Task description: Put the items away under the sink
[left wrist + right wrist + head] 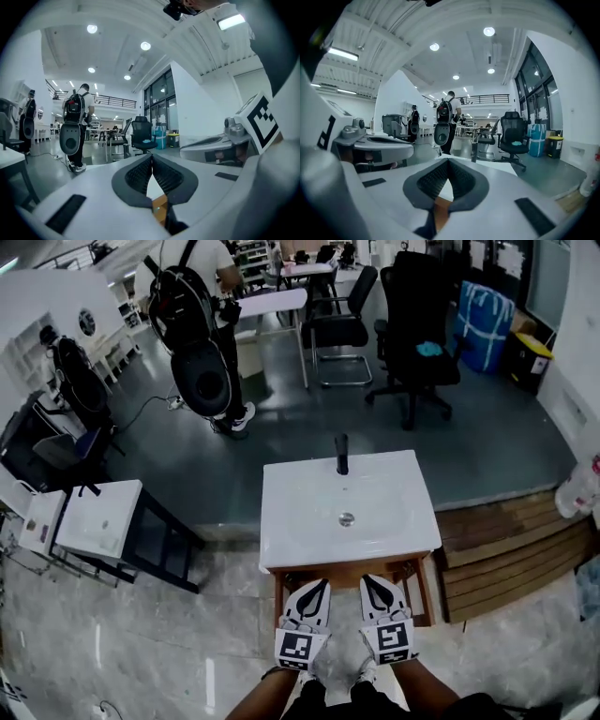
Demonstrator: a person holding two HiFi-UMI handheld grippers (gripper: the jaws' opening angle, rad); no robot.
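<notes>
In the head view a white sink (291, 521) with a black faucet (342, 454) sits on a wooden cabinet (424, 592) right in front of me. Both grippers hover side by side over the cabinet's front edge, pointing toward the sink. My left gripper (317, 587) is shut with nothing between its pads, and its tips meet in the left gripper view (152, 157). My right gripper (373, 585) is also shut and empty, its pads closed together in the right gripper view (448, 162). No loose items show near the sink, and the cabinet's inside is hidden.
A person with a backpack (202, 324) stands beyond the sink. Black office chairs (417, 334) and a blue bag (483, 324) are further back. A small white stand (98, 517) is at the left, and a wooden step platform (511, 545) with a white bottle (577, 488) at the right.
</notes>
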